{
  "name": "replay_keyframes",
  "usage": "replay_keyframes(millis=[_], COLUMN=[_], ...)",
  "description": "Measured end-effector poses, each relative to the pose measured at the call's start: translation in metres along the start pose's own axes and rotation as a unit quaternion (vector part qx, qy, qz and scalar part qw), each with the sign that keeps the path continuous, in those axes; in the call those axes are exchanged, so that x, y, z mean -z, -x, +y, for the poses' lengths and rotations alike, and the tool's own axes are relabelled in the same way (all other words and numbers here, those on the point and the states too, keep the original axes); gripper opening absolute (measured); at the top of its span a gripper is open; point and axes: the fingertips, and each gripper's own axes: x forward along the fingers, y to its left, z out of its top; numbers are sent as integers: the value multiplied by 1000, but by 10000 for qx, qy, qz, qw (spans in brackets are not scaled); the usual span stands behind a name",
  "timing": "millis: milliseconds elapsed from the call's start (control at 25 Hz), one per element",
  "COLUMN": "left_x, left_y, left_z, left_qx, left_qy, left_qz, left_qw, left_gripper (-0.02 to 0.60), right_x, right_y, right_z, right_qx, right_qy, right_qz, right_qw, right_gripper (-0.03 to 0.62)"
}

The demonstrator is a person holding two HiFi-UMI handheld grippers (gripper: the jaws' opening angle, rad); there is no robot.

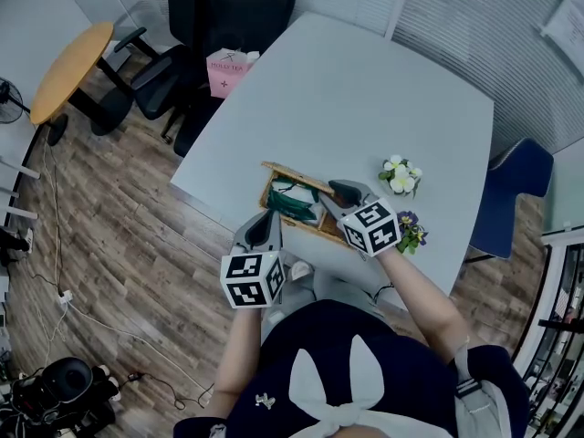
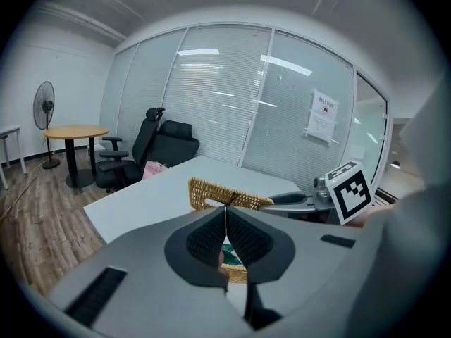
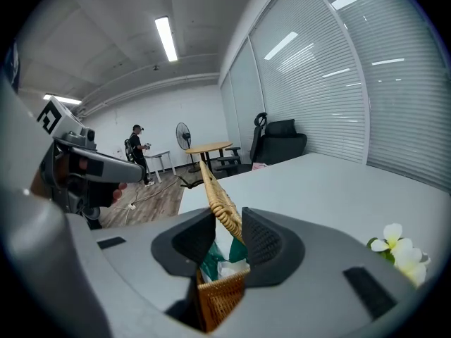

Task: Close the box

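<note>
A wicker box [image 1: 315, 226] stands on the white table [image 1: 365, 99] near its front edge, with green packets [image 1: 290, 203] inside. Its lid [image 1: 292, 179] is raised and stands along the far side. In the right gripper view the lid's woven rim [image 3: 220, 199] runs between the jaws of my right gripper [image 3: 227, 220], which is shut on it above the box wall [image 3: 218, 294]. My left gripper [image 2: 225, 208] is shut with nothing between its pads. It hovers at the box's near left corner [image 1: 265, 231], and the wicker lid [image 2: 218, 196] shows just beyond it.
White flowers [image 1: 401, 176] and purple flowers [image 1: 411, 231] lie right of the box. Black office chairs [image 1: 228, 16] and a pink bag [image 1: 228, 71] stand at the table's far left corner. A round wooden table [image 1: 68, 67] is further left. A person [image 3: 137, 146] stands far off.
</note>
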Motion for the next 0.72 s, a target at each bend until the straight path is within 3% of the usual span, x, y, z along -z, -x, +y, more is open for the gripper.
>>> replay_keyframes(millis=[720], left_x=[8], left_y=[7], left_z=[3], left_qx=[-84], left_qy=[46], left_qz=[42], left_qw=[9999], left_gripper=[23], right_x=[9], right_y=[-2], right_z=[15], right_qx=[28], right_qy=[756], right_qz=[175], right_qw=[9970], right_gripper=[126])
